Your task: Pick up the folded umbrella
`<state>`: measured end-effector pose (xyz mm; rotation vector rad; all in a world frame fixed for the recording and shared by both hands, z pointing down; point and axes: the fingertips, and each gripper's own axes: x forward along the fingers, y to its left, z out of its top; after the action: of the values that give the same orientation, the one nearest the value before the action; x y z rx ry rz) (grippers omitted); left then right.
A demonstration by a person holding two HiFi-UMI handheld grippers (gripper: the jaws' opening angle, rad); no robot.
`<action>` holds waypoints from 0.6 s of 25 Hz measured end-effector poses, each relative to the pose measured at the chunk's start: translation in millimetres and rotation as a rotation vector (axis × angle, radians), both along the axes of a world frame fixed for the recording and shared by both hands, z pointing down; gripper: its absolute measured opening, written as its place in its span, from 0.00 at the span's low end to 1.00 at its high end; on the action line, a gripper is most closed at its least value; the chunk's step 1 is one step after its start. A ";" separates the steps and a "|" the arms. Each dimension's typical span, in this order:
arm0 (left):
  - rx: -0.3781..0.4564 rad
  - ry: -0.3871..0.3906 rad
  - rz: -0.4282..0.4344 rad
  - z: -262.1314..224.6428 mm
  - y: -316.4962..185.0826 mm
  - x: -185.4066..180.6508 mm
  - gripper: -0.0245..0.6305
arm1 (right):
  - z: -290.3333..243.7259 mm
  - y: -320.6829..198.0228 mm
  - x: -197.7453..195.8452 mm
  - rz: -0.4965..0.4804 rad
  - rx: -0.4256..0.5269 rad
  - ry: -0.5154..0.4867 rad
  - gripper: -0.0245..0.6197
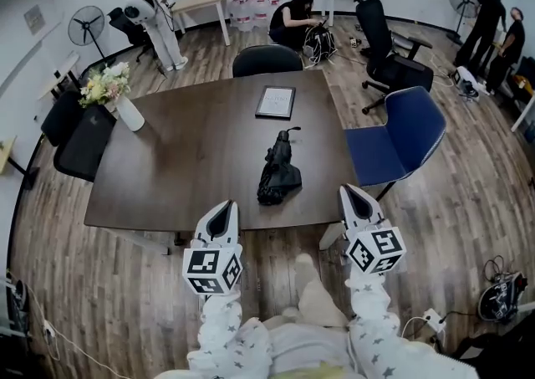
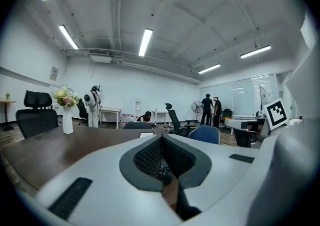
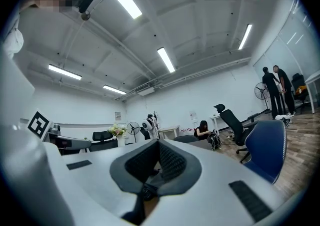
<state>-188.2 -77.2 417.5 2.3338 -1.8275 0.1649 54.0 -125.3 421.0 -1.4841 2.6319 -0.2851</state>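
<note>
One folded umbrella (image 1: 279,172) lies on the table (image 1: 184,160), ahead of both pairs of jaws and between their two lines, well apart from each. It is black, soft and crumpled at its near end, narrowing to a thin curved handle at the far end.

Two grippers are held low at the table's near edge. The left gripper (image 1: 224,204) has its jaws clenched tip to tip on nothing. In the left gripper view the left gripper (image 2: 161,137) shows smooth white shells meeting at a point round a teardrop hollow lined with dark ribbed pads. The right gripper (image 1: 347,189) is the same: in the right gripper view (image 3: 159,141) the jaws are pressed together and empty. Each carries one marker cube (image 1: 212,268) – two in all, white with black squares.

The table is one broad, dark brown slab with a matte top. Beyond the umbrella, farther from the jaws, lies one flat framed sheet (image 1: 275,102), rectangular with a dark border. Far off to the left of the jaws stands one white vase (image 1: 129,113) of pale flowers (image 1: 106,84).

One blue chair (image 1: 403,136) stands right of the right jaws, its shell smooth and rounded. Two round pedestal fans (image 1: 86,28) stand at the room's edges, and three people in black (image 1: 292,22) are beyond the table – one crouched, two standing. The floor (image 1: 468,202) is wood plank.
</note>
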 end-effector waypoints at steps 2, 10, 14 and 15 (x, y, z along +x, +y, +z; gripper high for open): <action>0.000 -0.002 -0.008 0.5 -20.8 -4.3 0.07 | 0.6 -23.1 -4.4 -0.009 -0.001 -0.003 0.07; -0.020 0.003 -0.026 6.0 -103.2 -3.7 0.07 | -0.1 -110.9 -17.6 -0.061 -0.016 0.006 0.07; -0.035 0.000 -0.056 14.5 -134.8 -4.1 0.07 | 6.6 -143.3 -17.8 -0.075 -0.031 0.009 0.07; -0.045 0.001 -0.055 17.5 -142.0 -2.6 0.07 | 7.4 -150.7 -16.8 -0.078 -0.035 0.008 0.07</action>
<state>-190.8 -219.2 435.0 2.2508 -1.8649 0.1961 37.2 -276.1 428.5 -1.3975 2.7084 -0.3340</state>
